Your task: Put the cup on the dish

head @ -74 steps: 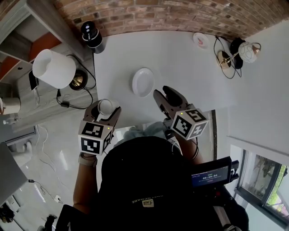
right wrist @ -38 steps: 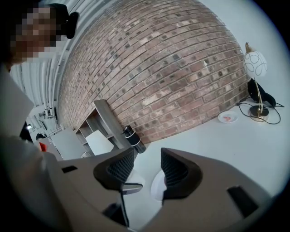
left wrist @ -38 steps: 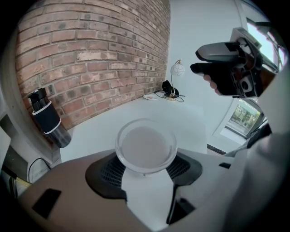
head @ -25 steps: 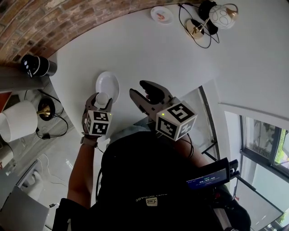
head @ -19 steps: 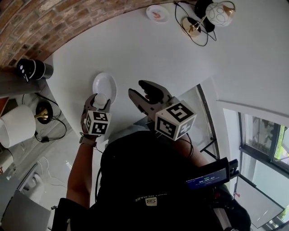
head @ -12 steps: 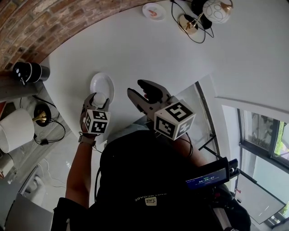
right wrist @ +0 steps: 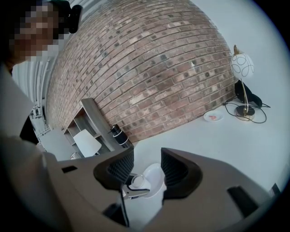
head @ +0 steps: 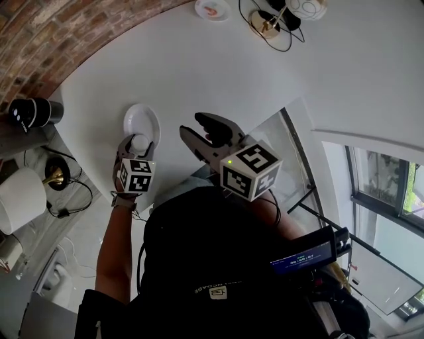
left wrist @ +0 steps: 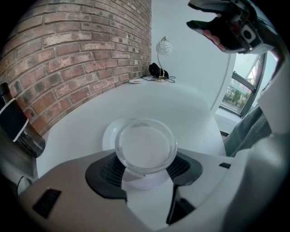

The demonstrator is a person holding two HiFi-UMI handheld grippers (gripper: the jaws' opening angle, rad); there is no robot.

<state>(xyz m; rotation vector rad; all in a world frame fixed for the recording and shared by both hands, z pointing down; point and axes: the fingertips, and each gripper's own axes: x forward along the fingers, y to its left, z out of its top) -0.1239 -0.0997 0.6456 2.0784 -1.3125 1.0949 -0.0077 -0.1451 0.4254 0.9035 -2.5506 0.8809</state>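
Observation:
My left gripper is shut on a clear plastic cup, held upright between its black pads. The cup hangs over the near edge of a white dish that lies on the white table. In the left gripper view the dish shows just behind the cup. My right gripper stands open to the right of the dish with nothing between its fingers. Through its jaws I see the dish and the cup in the left gripper.
A small saucer with a red mark and a globe lamp with a black cable sit at the table's far side. A black cylinder speaker stands on the shelf at left beside a white lampshade. A brick wall runs behind.
My left gripper has carried the cup forward, from short of the dish to over its near edge. The right gripper stays open beside it. The head view has shifted.

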